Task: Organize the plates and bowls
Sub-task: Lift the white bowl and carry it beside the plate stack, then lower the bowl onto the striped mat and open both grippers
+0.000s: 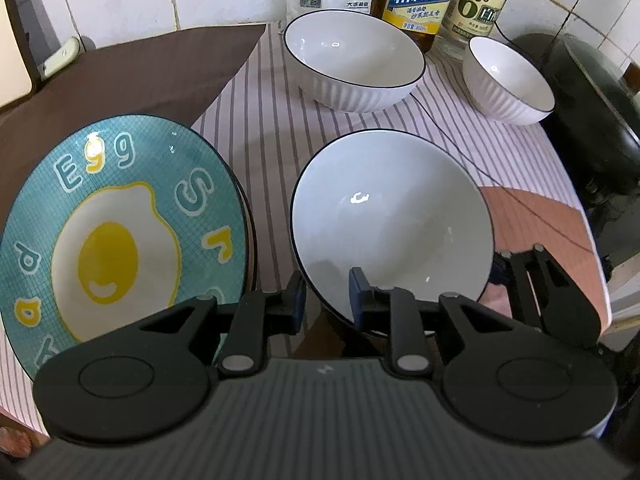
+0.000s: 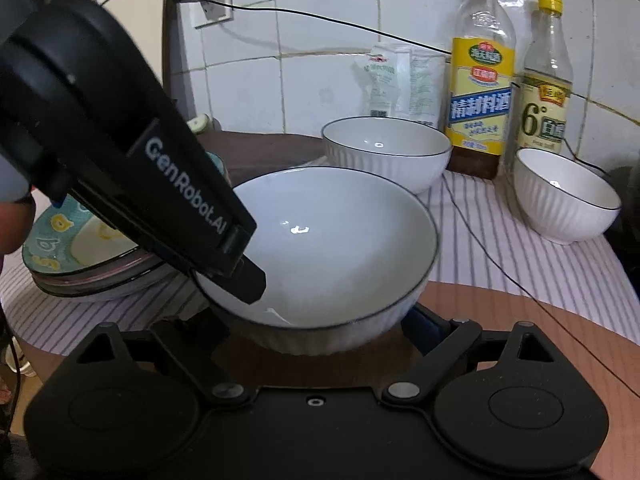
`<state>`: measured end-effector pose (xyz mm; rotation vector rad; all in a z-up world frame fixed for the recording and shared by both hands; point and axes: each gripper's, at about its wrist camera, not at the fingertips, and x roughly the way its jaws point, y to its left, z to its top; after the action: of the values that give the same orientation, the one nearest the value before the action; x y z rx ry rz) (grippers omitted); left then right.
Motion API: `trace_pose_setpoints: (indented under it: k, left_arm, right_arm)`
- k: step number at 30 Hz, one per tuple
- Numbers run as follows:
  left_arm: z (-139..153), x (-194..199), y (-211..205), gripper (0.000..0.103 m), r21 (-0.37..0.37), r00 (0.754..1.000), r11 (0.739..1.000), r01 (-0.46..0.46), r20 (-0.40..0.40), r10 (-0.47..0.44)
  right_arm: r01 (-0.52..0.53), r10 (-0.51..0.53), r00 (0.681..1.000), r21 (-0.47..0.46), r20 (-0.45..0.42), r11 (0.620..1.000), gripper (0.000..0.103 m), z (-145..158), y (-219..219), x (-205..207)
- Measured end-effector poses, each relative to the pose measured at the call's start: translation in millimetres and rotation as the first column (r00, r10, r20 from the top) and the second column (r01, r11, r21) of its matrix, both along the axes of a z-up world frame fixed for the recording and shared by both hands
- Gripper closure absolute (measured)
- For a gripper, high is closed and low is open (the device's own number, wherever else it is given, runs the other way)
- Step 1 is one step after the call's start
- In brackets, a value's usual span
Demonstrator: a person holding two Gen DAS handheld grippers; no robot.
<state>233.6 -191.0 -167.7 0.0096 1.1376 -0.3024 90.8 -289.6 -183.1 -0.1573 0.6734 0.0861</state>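
Big white bowl [image 1: 392,208] down on the table [image 1: 260,120], just beside the egg plates [image 1: 120,232]. Left claw [image 1: 326,284] nearly closed over the bowl's near rim; squeezing or not, cannot tell. Right claw [image 2: 304,320] wide around the bowl's bottom, tips mostly hidden, grip unclear.

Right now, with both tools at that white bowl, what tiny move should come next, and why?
Probably lift the near bowl slightly, toward the similar big bowl behind it. The left tool has its fingers astride the rim, the right tool flanks its base, and the plates look already stacked.
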Motion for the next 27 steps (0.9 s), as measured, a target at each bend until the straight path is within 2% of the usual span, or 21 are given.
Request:
trace_pose_setpoints:
  k: [3,7,15,19,27]
  left_arm:
    - [5.4,-1.9,3.3,0.080,-0.016,1.000,1.000,0.001,-0.001,-0.001]
    - [18.9,-7.6,9.3,0.080,-0.026,1.000,0.999,0.019,0.016,-0.018]
    - [59.0,-18.1,28.4,0.076,-0.070,0.996,0.997,0.037,0.078,-0.031]
    - [80.5,-16.4,39.9,0.073,-0.086,0.991,0.996,0.037,0.131,-0.025]
    - [103.2,13.9,49.4,0.066,-0.132,0.975,0.991,0.032,0.220,-0.002]
  right_arm:
    - [0.027,-0.027,1.000,-0.020,-0.008,0.999,0.009,8.5,2.5,-10.0]
    - [0.047,-0.046,0.998,-0.022,0.033,0.999,0.009,27.3,3.5,-29.9]
    - [0.088,-0.093,0.991,0.059,0.100,0.994,0.009,79.0,-4.4,-52.7]
    - [0.096,-0.105,0.991,0.102,0.084,0.990,0.009,102.4,-6.2,-48.5]
    - [0.146,-0.154,0.988,0.209,0.023,0.967,0.015,116.6,-22.0,-9.7]
